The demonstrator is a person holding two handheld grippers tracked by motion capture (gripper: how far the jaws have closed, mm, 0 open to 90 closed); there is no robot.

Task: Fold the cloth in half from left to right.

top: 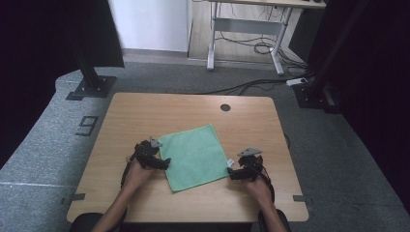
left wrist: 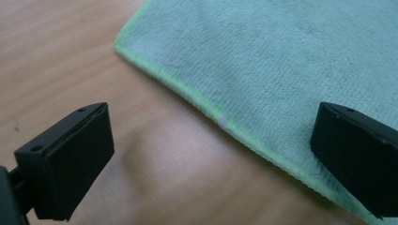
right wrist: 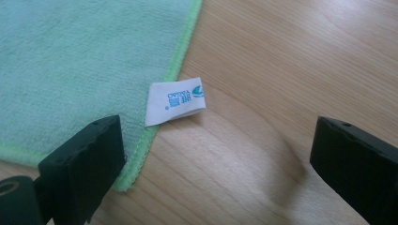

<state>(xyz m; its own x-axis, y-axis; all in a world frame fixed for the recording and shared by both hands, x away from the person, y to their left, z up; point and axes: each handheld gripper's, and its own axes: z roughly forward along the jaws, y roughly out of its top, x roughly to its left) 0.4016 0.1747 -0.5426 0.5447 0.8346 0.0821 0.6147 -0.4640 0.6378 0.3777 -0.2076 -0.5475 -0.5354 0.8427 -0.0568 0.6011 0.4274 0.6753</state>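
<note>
Flat on the wooden table [top: 145, 111], a square fuzzy green cloth [top: 196, 154] lies between both gaping claws.

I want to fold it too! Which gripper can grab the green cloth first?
Probably the left gripper: its open jaws already straddle the green cloth's edge. The right gripper is open beside a corner, near the white tag.

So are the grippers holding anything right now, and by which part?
Nothing is held: the left gripper and right gripper are open beside edges of the green microfibre cloth.
</note>
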